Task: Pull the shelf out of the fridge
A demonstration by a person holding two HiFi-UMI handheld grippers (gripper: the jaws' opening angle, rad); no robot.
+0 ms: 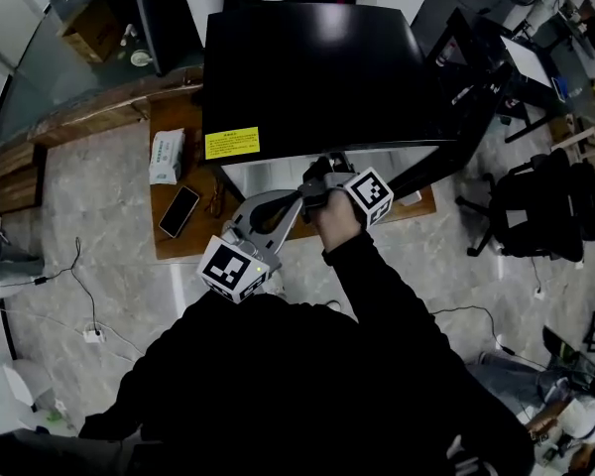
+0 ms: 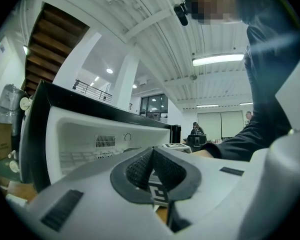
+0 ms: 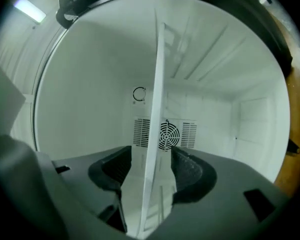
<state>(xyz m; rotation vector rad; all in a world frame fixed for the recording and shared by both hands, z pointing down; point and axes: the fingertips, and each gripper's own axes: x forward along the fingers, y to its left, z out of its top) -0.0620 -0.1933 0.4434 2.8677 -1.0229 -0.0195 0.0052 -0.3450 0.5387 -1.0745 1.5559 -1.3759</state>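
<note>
Right gripper (image 3: 152, 170) is held on its side so its spread, not-yet-gripping jaws straddle the shelf (image 3: 155, 129) edge, still inside the fridge (image 1: 317, 77) at 12 o'clock; left gripper (image 2: 152, 166), clenched empty, waits at 7 o'clock.

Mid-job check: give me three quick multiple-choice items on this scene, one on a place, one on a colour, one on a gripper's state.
1. Where does the phone lie relative to the fridge? A on its top; B on the wooden table beside it; C inside it.
2. The sticker on the fridge top is: A yellow; B red; C blue.
3. The right gripper jaws: A shut, empty; B apart, with the shelf edge between them; C clamped on the phone.

B, the head view shows it on the wood; A, it is plainly yellow; B, both pads stand clear of the shelf.
</note>
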